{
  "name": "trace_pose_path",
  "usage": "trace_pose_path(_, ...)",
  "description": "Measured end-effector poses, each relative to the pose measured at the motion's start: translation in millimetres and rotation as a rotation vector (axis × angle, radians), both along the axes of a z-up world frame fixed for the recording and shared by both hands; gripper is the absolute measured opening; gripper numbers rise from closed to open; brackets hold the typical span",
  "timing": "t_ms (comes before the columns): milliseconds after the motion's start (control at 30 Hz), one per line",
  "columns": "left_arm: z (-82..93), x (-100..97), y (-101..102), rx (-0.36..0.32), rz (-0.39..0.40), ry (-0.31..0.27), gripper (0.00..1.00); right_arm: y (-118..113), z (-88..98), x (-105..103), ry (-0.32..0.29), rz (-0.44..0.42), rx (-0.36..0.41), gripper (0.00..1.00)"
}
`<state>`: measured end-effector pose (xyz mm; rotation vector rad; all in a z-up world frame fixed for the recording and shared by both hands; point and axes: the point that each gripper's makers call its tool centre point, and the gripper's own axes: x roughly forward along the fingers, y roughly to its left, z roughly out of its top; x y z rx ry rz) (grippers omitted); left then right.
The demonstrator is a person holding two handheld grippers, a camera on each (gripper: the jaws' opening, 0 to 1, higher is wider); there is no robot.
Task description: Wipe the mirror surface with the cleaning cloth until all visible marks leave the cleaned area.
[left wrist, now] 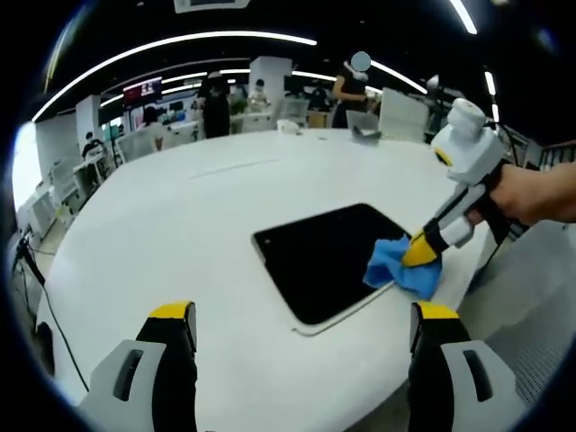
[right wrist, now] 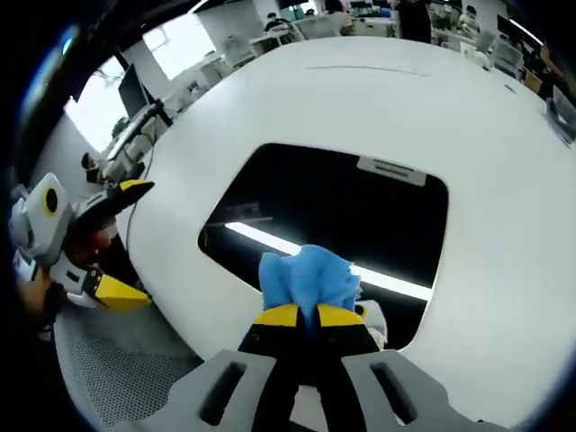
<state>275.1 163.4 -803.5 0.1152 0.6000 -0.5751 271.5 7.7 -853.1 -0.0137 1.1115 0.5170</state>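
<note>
A flat dark mirror (left wrist: 326, 258) with rounded corners lies on the white table (left wrist: 198, 198); in the right gripper view the mirror (right wrist: 360, 207) reflects a ceiling light strip. A blue cleaning cloth (left wrist: 402, 271) rests on the mirror's near right corner. My right gripper (right wrist: 306, 315) is shut on the blue cloth (right wrist: 308, 275) and presses it onto the glass; the right gripper (left wrist: 421, 253) also enters the left gripper view from the right, held by a hand. My left gripper (left wrist: 301, 324) is open, hovering over the table short of the mirror; the left gripper (right wrist: 121, 238) appears at the left of the right gripper view.
The table edge curves close to the mirror (right wrist: 180, 333), with grey floor (right wrist: 117, 387) beyond. At the far side of the table (left wrist: 297, 135) are people, chairs and desks. A small label (right wrist: 391, 169) sits at the mirror's far edge.
</note>
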Motion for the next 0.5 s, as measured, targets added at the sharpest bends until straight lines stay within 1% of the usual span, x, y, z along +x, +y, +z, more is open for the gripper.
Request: trace_pose_path(500,-0.6,-0.6,0.4,-0.001,0.002,0.007,0.99,-10.5,-0.1,-1.4,0.014,-0.011,0.010,0.00)
